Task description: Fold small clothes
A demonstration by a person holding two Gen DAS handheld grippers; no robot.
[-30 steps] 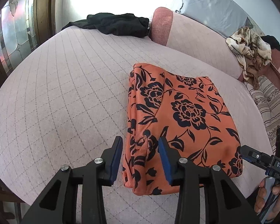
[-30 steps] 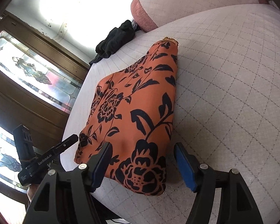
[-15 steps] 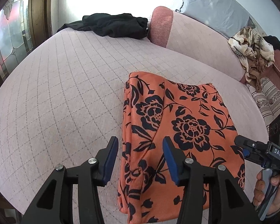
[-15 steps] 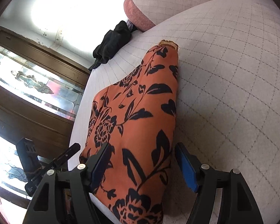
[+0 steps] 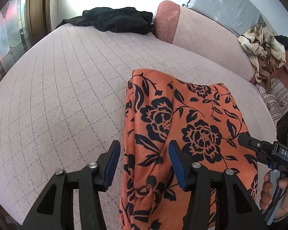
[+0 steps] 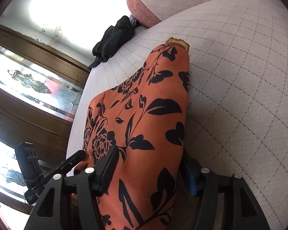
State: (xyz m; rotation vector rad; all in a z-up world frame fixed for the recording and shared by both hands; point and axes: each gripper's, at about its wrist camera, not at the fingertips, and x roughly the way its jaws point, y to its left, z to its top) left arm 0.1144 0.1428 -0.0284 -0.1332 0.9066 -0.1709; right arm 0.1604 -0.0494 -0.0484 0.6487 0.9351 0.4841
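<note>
Orange cloth with a black flower print, a small garment [image 5: 184, 140], lay on the quilted pink bed [image 5: 67, 88], already doubled into a narrow stack of layers with its near end hanging over the bed's front edge. The folding was judged to be well along: at least one fold had been made, while the left edge was bunched and a further fold or a squaring-up seemed to be left.

The left claw [image 5: 143, 163] was held low at the near end of the garment, its blue pads spread wide, with the bunched left edge lying between them but not pinched. The right claw [image 6: 149, 169] was held at the garment's right side, tilted, its fingers set on either side of the raised fold; the cloth filled the gap, yet whether it was being squeezed could not be told. In the left view a bare hand [image 5: 276, 193] was seen on the right tool's handle.

A black garment [image 5: 115, 19] was heaped at the far end of the bed beside a pink bolster [image 5: 167, 23], and a patterned cloth [image 5: 263, 46] was draped further right.
</note>
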